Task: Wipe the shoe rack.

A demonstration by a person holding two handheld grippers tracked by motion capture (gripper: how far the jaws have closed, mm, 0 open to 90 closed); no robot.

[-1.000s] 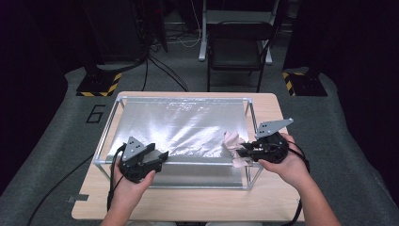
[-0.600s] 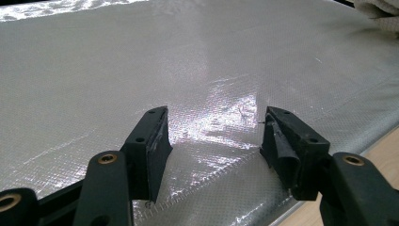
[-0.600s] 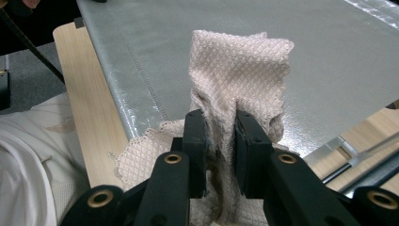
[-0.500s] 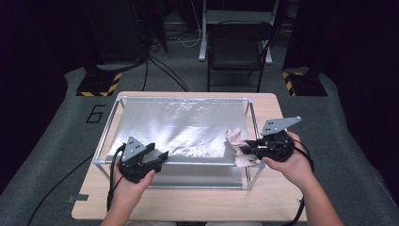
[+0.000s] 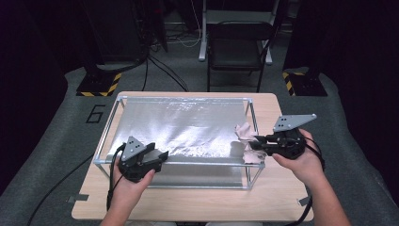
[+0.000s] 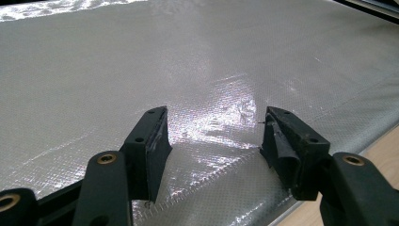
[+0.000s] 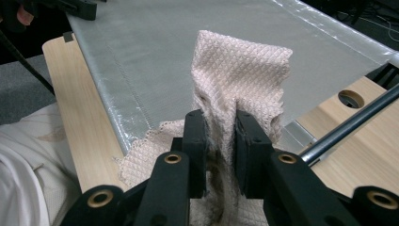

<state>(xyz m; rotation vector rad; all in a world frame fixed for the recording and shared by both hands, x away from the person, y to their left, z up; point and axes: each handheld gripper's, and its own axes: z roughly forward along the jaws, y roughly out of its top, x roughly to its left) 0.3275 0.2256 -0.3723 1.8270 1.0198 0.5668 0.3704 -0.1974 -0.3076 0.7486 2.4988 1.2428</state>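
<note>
So we've got the pinkish waffle-knit cloth [image 7: 240, 70] pinched in the right gripper [image 7: 220, 136], jaws closed down tight on a fold of it, with the top part standing up above the jaws and the rest bunched loosely below. From the high view the cloth [image 5: 244, 136] sits at the right end of the silver sheet [image 5: 183, 127], right by the metal frame [image 5: 179, 100] post on that side. We reckon it's held bunched like that so there's a firm wad to push across the sheet, more of a wiping grip than a carrying one, though that's our guess.

The sheet itself is a shiny woven material stretched across the frame, and up close in the left gripper view the weave and some glare patches show on the sheet [image 6: 197, 61]. It covers most of the bench [image 5: 188, 202], leaving a strip of bare wood along the near edge.

The left gripper [image 6: 214, 136] has its jaws wide apart with nothing between them, hovering low over the near-left part of the sheet. In the high view the left gripper [image 5: 162, 155] is parked at the frame's front rail. Seems to us it's there to be handy for pinning the sheet down if the cloth drags it, but right now we can't tell if it's actually touching.
</note>
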